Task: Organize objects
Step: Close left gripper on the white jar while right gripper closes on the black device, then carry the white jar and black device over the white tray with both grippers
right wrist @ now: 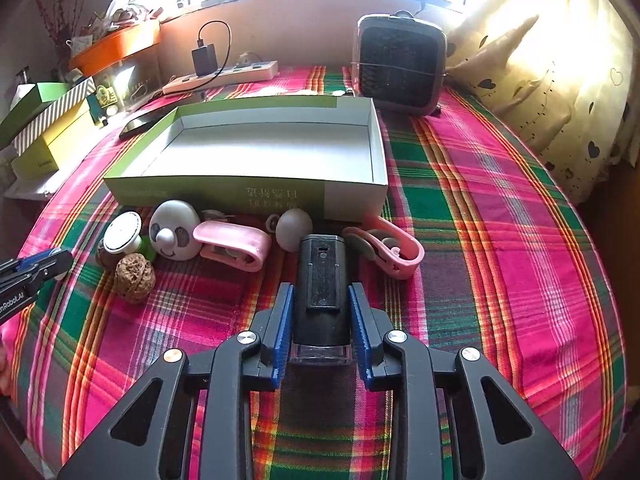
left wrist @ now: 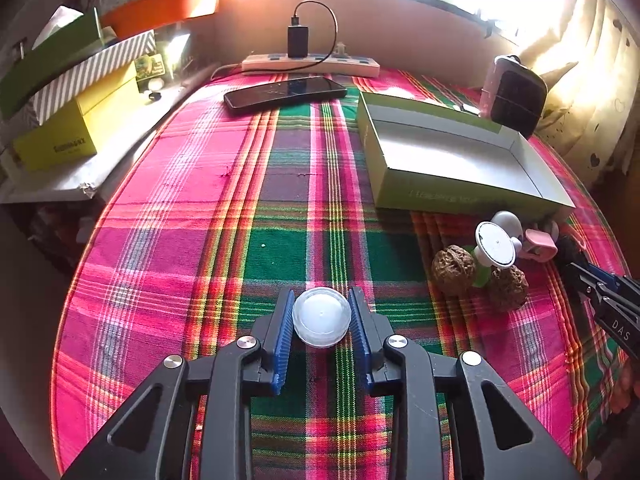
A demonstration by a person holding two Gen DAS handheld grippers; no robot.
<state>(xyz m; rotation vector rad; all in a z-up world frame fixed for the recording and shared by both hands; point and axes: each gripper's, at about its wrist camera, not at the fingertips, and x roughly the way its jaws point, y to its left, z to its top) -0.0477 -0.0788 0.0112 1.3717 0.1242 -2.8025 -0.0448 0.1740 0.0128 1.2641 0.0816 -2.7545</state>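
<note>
My left gripper (left wrist: 321,294) is shut on a small translucent white round jar (left wrist: 321,317) that rests on the plaid cloth. My right gripper (right wrist: 321,290) is shut on a black oblong device (right wrist: 320,280) with a clear end, lying in front of the open green box (right wrist: 260,192). Along the box's near wall lie a panda-faced white ball (right wrist: 174,236), two pink clips (right wrist: 234,246) (right wrist: 396,252), a white egg shape (right wrist: 294,230), a white round cap (right wrist: 120,234) and walnuts (right wrist: 134,278). The box holds nothing that I can see.
A phone (left wrist: 284,94) and a power strip (left wrist: 312,65) with a charger lie at the far edge. A small heater (right wrist: 400,64) stands behind the box. Stacked boxes (left wrist: 72,120) sit on the left, a curtain (right wrist: 560,80) on the right.
</note>
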